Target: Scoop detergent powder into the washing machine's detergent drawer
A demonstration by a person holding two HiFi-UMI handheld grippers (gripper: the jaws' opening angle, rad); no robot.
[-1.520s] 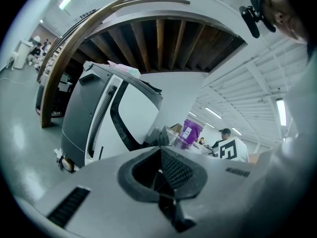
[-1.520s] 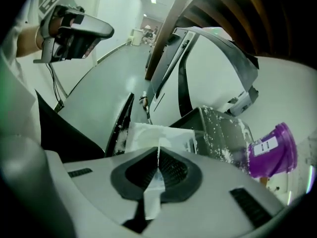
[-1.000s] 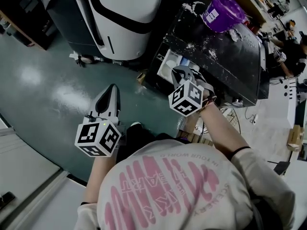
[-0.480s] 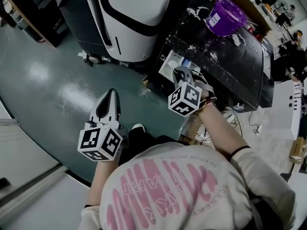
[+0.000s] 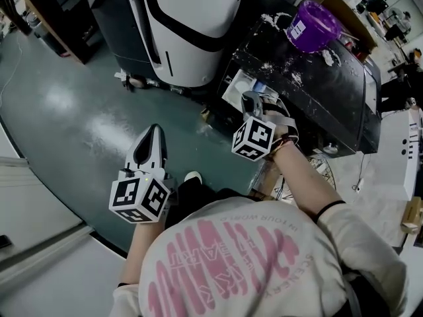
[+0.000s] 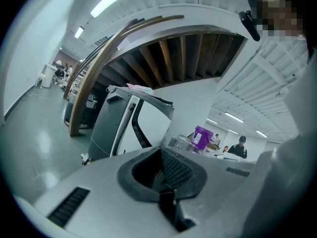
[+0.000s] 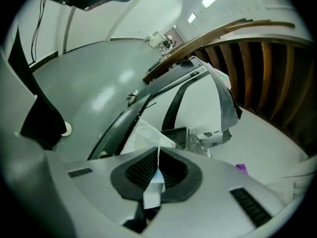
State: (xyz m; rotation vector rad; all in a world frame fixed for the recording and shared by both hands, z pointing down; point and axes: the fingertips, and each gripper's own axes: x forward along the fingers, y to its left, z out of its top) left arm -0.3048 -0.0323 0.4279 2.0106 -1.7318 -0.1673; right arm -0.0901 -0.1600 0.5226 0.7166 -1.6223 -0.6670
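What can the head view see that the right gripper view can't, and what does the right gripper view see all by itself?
Only the head view shows the person's shirt with pink print and the left hand-held gripper. Only the right gripper view shows the thin white strip pinched in the right hand-held gripper, plus brown wooden slats. Both show the shiny green floor and the big white-and-black machine.
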